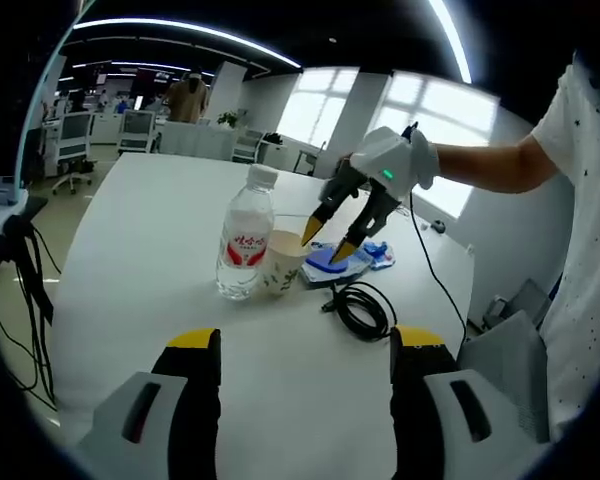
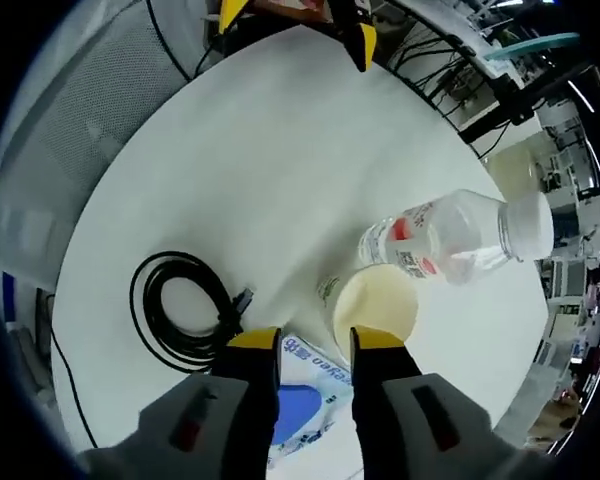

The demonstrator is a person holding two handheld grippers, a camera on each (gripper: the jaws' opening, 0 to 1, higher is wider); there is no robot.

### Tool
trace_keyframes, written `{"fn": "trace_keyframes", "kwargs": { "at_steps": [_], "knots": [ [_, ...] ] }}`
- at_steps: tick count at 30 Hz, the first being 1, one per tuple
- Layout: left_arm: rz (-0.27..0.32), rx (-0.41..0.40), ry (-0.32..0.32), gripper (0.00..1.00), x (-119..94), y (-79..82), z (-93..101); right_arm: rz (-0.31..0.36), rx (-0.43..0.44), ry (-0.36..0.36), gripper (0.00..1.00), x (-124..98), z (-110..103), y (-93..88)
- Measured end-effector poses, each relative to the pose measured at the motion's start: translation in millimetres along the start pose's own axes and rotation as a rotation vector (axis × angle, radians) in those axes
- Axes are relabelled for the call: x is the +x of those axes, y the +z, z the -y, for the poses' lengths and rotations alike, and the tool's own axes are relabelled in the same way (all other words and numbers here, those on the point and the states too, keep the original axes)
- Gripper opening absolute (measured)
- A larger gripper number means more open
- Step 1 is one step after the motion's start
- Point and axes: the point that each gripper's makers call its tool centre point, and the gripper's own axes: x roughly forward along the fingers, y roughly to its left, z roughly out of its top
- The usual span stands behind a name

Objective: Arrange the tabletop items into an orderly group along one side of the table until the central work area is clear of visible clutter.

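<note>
On the white table (image 1: 160, 230) stand a clear water bottle (image 1: 246, 240) with a red label and, touching its right side, a paper cup (image 1: 283, 262). Behind the cup lies a blue and white packet (image 1: 348, 262); a coiled black cable (image 1: 365, 308) lies in front of it. My right gripper (image 1: 328, 243) hangs open just above the cup and packet, held by a person's hand. In the right gripper view its jaws (image 2: 315, 345) straddle the packet (image 2: 305, 405), with the cup (image 2: 373, 298), bottle (image 2: 450, 240) and cable (image 2: 180, 305) beyond. My left gripper (image 1: 305, 345) is open and holds nothing.
The left gripper's yellow tips (image 2: 360, 42) show at the table's far edge in the right gripper view. A thin black wire (image 1: 430, 270) trails toward the right table edge. Office desks and chairs (image 1: 75, 140) stand beyond the far left side.
</note>
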Motion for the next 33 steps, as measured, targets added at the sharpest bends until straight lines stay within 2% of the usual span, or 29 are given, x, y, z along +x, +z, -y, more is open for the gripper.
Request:
{"fn": "trace_keyframes", "kwargs": {
  "at_steps": [3,6,11,19,33],
  "knots": [
    [0.0,0.003,0.0,0.7,0,1.4,0.4,0.052,0.066,-0.005,0.31,-4,-1,7.3],
    [-0.001,0.008,-0.001,0.7,-1,3.1,0.7,0.07,0.098,-0.015,0.33,-9,0,9.0],
    [-0.002,0.017,-0.003,0.7,0,6.5,2.5,0.147,0.22,-0.031,0.38,-15,0,18.0],
    [-0.003,0.028,-0.007,0.7,0,10.0,5.8,0.192,0.33,-0.05,0.47,-17,-7,18.5],
    [-0.007,0.051,-0.017,0.71,3,17.2,12.4,0.276,0.536,-0.112,0.51,-30,-21,18.0]
  ]
}}
